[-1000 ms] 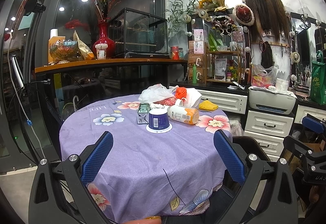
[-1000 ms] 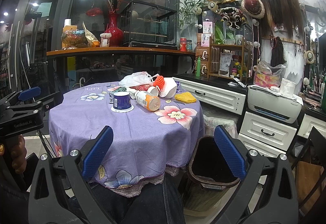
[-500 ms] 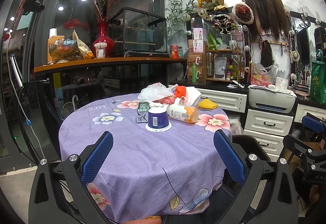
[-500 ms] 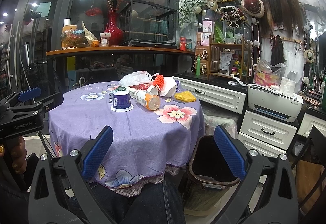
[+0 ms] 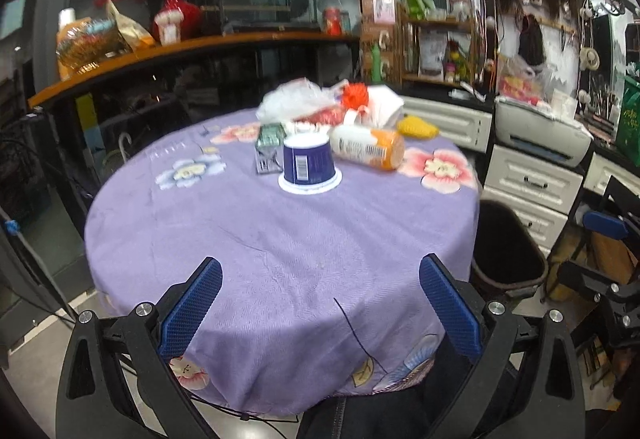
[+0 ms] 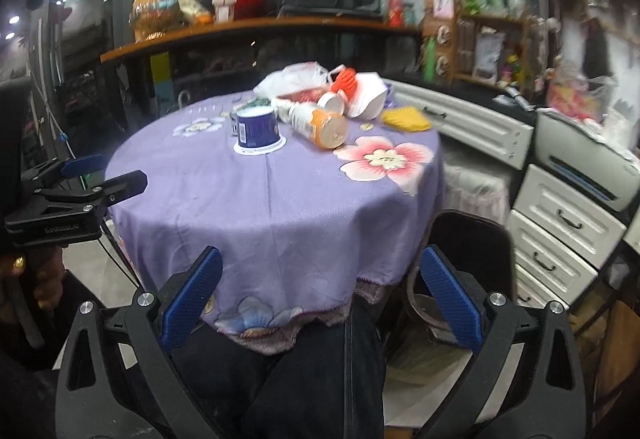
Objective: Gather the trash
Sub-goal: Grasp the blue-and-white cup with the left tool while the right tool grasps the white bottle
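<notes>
Now over the near edge of the round table (image 5: 280,279) draped in purple flowered cloth: left gripper (image 5: 320,303), jaws spread wide, holding nothing. Right gripper (image 6: 322,299) likewise, jaws spread and empty, low by the cloth's hem. Trash clustered at the far side: upturned dark blue plastic cup (image 5: 309,163), beside it an orange-and-white bottle (image 5: 366,147) lying on its side, crumpled clear plastic bag (image 5: 294,101) behind. Dark round waste bin (image 5: 508,259) on the floor, right of the table.

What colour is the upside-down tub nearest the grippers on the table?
Dark blue with a white rim and barcode label: the upside-down plastic tub, clearest in the left wrist view.
</notes>
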The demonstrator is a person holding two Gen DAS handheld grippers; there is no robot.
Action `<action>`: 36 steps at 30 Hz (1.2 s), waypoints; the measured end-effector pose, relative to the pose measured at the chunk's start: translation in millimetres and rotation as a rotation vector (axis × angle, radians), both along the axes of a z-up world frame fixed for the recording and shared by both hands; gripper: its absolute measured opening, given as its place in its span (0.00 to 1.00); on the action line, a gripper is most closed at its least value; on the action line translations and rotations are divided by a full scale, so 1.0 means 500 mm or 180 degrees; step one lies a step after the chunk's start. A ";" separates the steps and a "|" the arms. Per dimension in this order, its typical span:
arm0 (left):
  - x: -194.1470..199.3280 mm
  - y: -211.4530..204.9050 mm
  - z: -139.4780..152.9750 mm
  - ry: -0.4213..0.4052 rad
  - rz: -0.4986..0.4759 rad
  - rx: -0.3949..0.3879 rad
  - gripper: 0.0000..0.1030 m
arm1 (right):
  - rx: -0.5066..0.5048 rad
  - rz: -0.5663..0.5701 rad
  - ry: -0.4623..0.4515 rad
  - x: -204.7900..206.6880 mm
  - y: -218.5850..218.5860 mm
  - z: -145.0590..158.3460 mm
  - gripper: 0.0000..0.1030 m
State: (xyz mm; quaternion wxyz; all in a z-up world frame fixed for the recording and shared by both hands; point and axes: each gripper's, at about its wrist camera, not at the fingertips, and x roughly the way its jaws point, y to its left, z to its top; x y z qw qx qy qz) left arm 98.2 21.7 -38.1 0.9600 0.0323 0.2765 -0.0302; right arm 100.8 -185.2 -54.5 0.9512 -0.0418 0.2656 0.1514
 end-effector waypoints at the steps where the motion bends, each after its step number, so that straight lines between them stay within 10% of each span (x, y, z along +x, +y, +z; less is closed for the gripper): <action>1: 0.023 0.008 -0.005 0.0092 -0.0015 -0.0031 0.95 | -0.0043 0.0013 0.0001 0.031 0.003 -0.009 0.95; 7: 0.182 0.056 -0.037 0.0732 -0.0030 -0.0494 0.95 | -0.0083 0.0279 0.0389 0.223 0.030 -0.032 0.95; 20: 0.366 0.084 0.001 0.0886 -0.0096 -0.0245 0.95 | -0.0734 0.0630 0.0853 0.593 0.179 0.067 0.94; 36: 0.432 0.067 -0.014 0.0981 -0.0099 0.0064 0.95 | -0.1032 0.0956 0.1742 0.727 0.249 -0.027 0.63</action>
